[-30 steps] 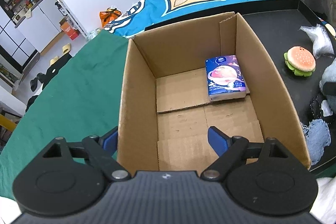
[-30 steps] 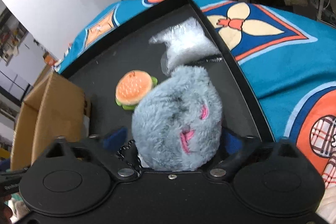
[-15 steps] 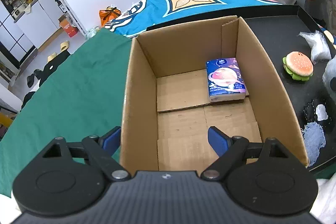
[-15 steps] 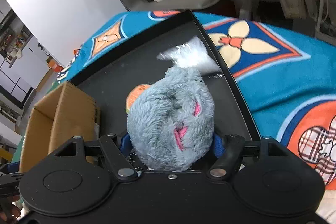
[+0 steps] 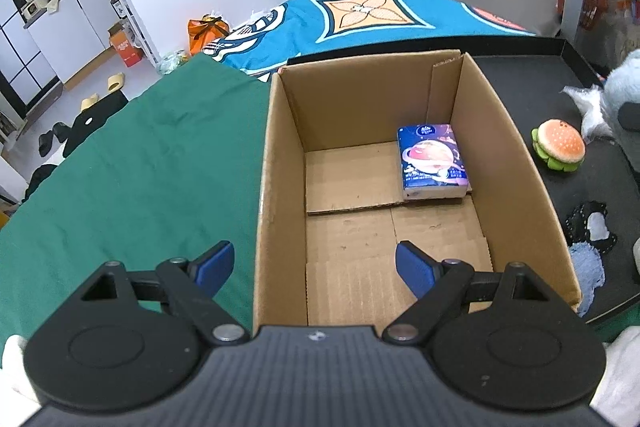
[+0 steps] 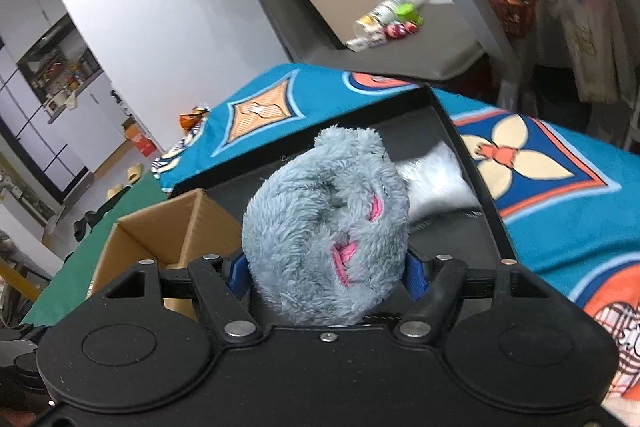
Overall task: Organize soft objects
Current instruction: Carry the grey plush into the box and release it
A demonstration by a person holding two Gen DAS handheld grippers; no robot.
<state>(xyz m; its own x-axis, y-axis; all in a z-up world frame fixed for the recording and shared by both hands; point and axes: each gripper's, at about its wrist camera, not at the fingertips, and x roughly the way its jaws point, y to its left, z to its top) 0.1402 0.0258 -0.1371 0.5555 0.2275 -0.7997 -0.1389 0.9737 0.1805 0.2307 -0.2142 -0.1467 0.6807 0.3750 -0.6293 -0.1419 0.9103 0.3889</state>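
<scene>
My right gripper [image 6: 326,273] is shut on a fluffy grey plush toy [image 6: 324,227] with pink stitching and holds it up above the black tray [image 6: 472,163]. The open cardboard box [image 5: 276,155] stands to its left, also showing in the right wrist view [image 6: 132,243]. A blue tissue pack [image 5: 432,161] lies in the box at the far right. My left gripper [image 5: 316,267] is open and empty, straddling the box's near left wall. The plush also shows at the right edge of the left wrist view [image 5: 624,99].
On the black tray [image 5: 532,67] right of the box lie a burger-shaped plush [image 5: 560,149], a white fluffy item [image 5: 588,103], a black lace piece [image 5: 590,227] and a blue cloth [image 5: 586,271]. A green cloth [image 5: 132,163] covers the surface to the left.
My right gripper has lifted the grey plush up off the tray and tilted upward; the box now shows lower left. My left gripper has barely moved.
</scene>
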